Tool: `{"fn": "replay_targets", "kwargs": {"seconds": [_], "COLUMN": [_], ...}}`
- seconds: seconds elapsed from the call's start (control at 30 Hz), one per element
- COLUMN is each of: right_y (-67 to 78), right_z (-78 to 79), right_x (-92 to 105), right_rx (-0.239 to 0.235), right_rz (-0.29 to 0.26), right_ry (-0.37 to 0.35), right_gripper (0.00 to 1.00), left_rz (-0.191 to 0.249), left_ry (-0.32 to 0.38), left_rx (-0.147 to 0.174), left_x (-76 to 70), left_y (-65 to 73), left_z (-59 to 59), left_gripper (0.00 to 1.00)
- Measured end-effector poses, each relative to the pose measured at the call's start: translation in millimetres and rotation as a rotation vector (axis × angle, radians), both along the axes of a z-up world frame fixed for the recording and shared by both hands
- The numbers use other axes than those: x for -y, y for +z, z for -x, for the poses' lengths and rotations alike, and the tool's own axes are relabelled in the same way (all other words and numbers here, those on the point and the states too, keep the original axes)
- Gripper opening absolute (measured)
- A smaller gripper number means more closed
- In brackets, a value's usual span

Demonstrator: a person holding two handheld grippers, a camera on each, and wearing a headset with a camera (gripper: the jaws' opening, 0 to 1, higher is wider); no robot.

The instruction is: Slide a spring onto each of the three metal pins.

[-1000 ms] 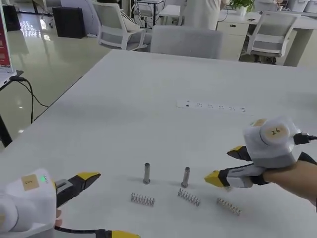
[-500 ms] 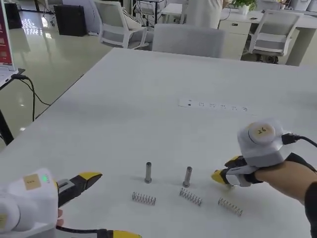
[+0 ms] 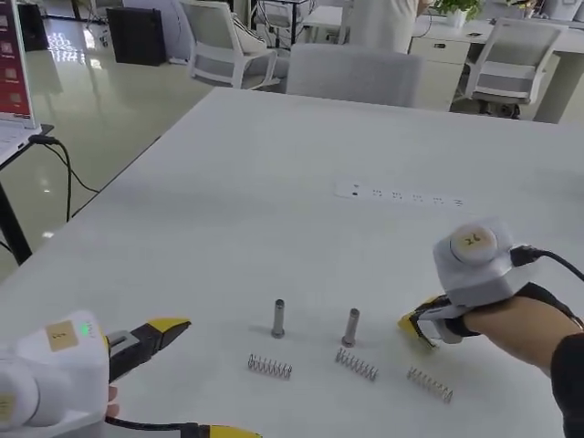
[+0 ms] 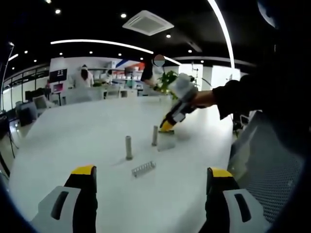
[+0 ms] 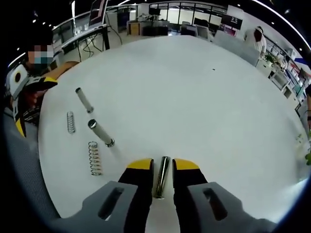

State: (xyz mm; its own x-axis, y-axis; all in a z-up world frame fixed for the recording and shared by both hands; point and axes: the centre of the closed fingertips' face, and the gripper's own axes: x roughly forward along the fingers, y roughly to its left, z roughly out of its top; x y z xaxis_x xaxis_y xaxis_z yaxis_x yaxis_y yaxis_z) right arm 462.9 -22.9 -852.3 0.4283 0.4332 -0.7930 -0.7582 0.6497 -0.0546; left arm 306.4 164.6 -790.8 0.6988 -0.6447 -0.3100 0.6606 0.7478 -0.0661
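Note:
Two metal pins (image 3: pixel 278 318) (image 3: pixel 352 327) stand upright on the white table (image 3: pixel 274 210). Three springs (image 3: pixel 269 367) (image 3: pixel 356 364) (image 3: pixel 429 384) lie flat in front of them. My right gripper (image 3: pixel 415 327) is low at the table, just right of the second pin. In the right gripper view its jaws (image 5: pixel 163 165) are shut on a third metal pin (image 5: pixel 162 177), with two pins (image 5: pixel 83 99) (image 5: pixel 100 132) and two springs (image 5: pixel 71 121) (image 5: pixel 95 158) to the left. My left gripper (image 3: pixel 196 379) hovers open at the near left, facing a spring (image 4: pixel 144 168) and pins (image 4: pixel 128 147).
A flush socket strip (image 3: pixel 397 193) is set in the table's middle. Office chairs (image 3: pixel 351 73) stand at the far edge. The table's left edge (image 3: pixel 100 201) drops to the floor, where a cable hangs.
My right gripper has dropped toward the table and its jaws have gone from open to shut at the third pin. The left gripper has stayed put.

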Motion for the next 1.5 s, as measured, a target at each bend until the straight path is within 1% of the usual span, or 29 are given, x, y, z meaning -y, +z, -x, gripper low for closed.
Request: {"fn": "replay_targets", "kwargs": {"seconds": [0.13,0.23,0.37,0.5,0.6,0.67,0.8,0.93,1.03,1.17,1.37,1.5], "right_y": [-0.5,-3.5,-7.9,-11.1,-10.2,-10.2,-10.3,-9.9,-5.5,1.0,15.6,21.7], "right_z": [-2.7,-3.7,-2.0,-0.3,-0.9,-1.7,-1.5,1.4,5.6,7.3,13.5,17.7], "right_x": [-0.2,1.2,2.5,2.6,1.9,2.5,2.2,3.4,4.1,4.6,5.2,6.2], "right_rx": [-0.011,-0.025,-0.05,-0.061,-0.059,-0.057,-0.062,-0.065,-0.067,-0.062,-0.033,-0.016], "right_rz": [0.004,0.014,0.019,0.023,0.015,0.02,0.018,0.019,0.003,-0.022,-0.057,-0.063], "right_ry": [-0.011,-0.022,-0.029,-0.028,-0.031,-0.033,-0.045,-0.052,-0.058,-0.062,-0.063,-0.057], "right_gripper": [0.11,0.11,0.11,0.09,0.08,0.06,0.06,0.05,0.05,0.05,0.05,0.05], "left_rz": [0.0,0.0,0.0,0.0,0.002,0.0,0.001,0.001,0.002,0.002,0.0,-0.002], "left_ry": [-0.001,0.002,0.004,0.002,0.004,0.004,0.005,0.007,0.008,0.005,-0.003,-0.009], "left_rx": [-0.002,-0.002,-0.004,-0.005,-0.005,-0.004,-0.001,0.001,0.002,0.005,0.009,0.013], "left_x": [-0.6,-1.7,-2.8,-2.6,-2.7,-3.0,-3.0,-3.8,-3.3,-2.3,0.2,2.2], "left_y": [-0.4,-0.3,-1.4,-1.9,-1.6,-1.4,-0.3,-0.1,0.3,1.1,2.9,3.7], "left_z": [0.0,-0.2,-0.5,-0.9,-1.0,-1.4,-1.5,-1.4,-0.8,-0.9,-1.8,-1.6], "left_gripper": [0.9,0.9,0.9,0.89,0.89,0.89,0.89,0.89,0.89,0.89,0.89,0.89]}}
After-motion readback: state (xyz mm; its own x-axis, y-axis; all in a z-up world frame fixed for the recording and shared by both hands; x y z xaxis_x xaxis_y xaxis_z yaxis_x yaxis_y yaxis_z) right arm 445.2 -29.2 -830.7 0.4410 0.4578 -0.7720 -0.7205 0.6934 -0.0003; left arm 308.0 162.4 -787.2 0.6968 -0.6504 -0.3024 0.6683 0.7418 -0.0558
